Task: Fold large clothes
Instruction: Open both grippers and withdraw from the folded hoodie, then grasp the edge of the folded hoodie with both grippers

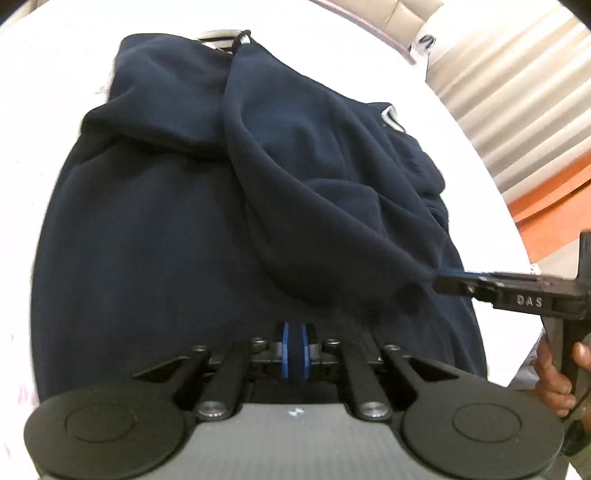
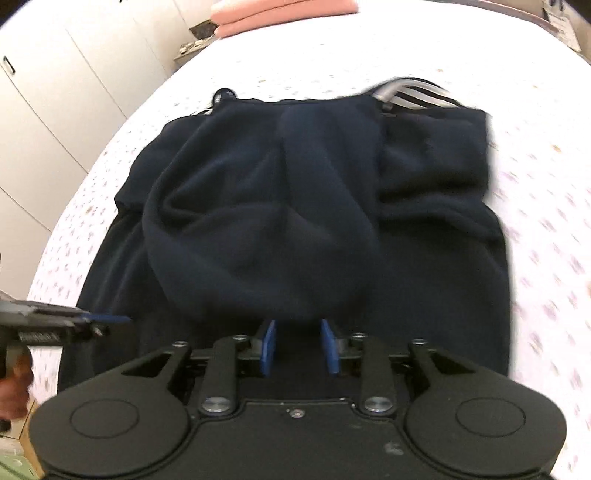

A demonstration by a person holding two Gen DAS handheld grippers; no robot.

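Item one: my left gripper. Its blue pads stand nearly together with a strip of dark cloth pinched between them, so I read it as clamped on the navy garment. From my right camera this same gripper enters low at the left edge, its tip meeting the garment's near left border.

Item two: my right gripper. Its jaws stand partly apart, the blue pads on either side of a gap. The bulging fold lies just ahead of them, and dark fabric shows in the gap, but I see no pad pressing on it. From my left camera this gripper comes in from the right at the point of a drawn-out fold; there I cannot tell whether it pinches anything. A hand grips its handle below.

Item three: the navy garment, spread on the bed directly ahead of both grippers, with a loose fold heaped over its middle.

Item four: a striped cloth peeking from under the garment's far edge.

Item five: the white, small-flowered bedsheet beneath everything.

Item six: folded pink cloth far beyond the garment, at the bed's far end.
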